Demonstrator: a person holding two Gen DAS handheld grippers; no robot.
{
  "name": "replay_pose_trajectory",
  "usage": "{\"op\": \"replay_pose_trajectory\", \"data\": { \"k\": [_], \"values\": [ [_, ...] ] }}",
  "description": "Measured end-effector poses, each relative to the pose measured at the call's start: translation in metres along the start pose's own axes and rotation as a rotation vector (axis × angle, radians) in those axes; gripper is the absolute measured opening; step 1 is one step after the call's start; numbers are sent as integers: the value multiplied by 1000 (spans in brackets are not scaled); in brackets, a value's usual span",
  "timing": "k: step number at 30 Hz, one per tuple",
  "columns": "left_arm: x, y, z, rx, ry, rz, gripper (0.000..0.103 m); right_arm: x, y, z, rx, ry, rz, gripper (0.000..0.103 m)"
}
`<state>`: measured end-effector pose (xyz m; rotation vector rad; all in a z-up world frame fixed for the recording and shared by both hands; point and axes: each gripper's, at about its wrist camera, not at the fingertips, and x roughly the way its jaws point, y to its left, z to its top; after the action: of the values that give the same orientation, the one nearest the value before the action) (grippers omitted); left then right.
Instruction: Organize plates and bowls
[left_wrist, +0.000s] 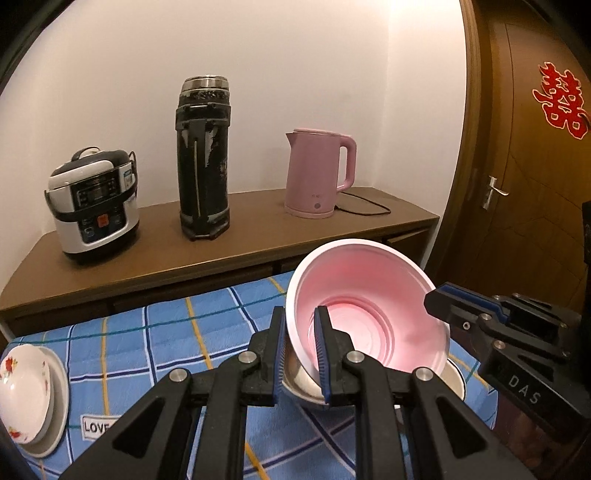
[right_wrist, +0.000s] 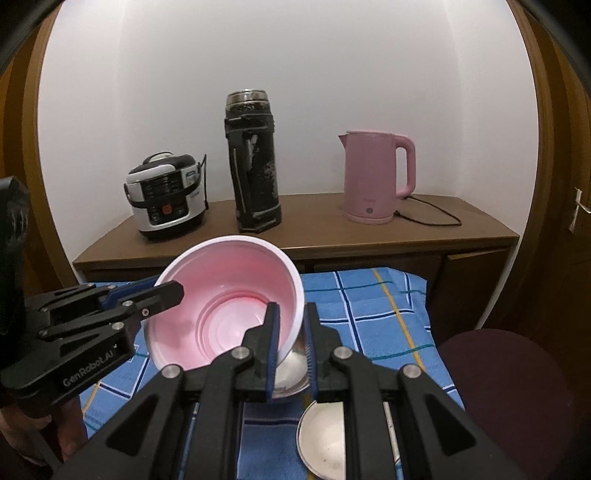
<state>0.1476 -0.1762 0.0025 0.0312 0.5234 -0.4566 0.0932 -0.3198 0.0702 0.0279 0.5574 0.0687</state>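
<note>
A pink plastic bowl (left_wrist: 373, 317) with a white rim is tilted over a steel bowl (left_wrist: 306, 387) on the blue checked cloth. My left gripper (left_wrist: 301, 350) is shut on the pink bowl's near rim, one finger inside, one outside. My right gripper (right_wrist: 290, 347) is shut on the opposite rim of the pink bowl (right_wrist: 225, 306), with the steel bowl (right_wrist: 291, 373) just beneath; it shows at the right in the left wrist view (left_wrist: 443, 299). A flowered white bowl (left_wrist: 24, 391) sits on a plate (left_wrist: 59, 402) at far left. A steel plate (right_wrist: 325, 439) lies under my right gripper.
A wooden sideboard (left_wrist: 258, 236) behind the table carries a rice cooker (left_wrist: 92, 206), a black thermos (left_wrist: 203, 158) and a pink kettle (left_wrist: 317, 173) with its cord. A brown door (left_wrist: 535, 184) stands at right. A dark red chair (right_wrist: 509, 387) is beside the table.
</note>
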Motion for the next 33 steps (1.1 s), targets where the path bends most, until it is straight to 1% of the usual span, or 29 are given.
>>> {"op": "replay_pose_trajectory", "data": {
  "k": [6,18,22,29,33],
  "values": [
    [15,4,3,31,9,-10,17,16,-3,1,6,34,-6,13],
    [52,17,-5,39,40,-105,17,46,-11,-7,10,109,-54,13],
    [61,19,-10,28,66,-134,17,52,-16,-12,29,139,-44,14],
    [63,22,-12,21,77,-149,17,65,-18,-17,45,190,-31,14],
    [69,26,-13,5,111,-155,17,71,-17,-20,47,212,-33,15]
  ]
}}
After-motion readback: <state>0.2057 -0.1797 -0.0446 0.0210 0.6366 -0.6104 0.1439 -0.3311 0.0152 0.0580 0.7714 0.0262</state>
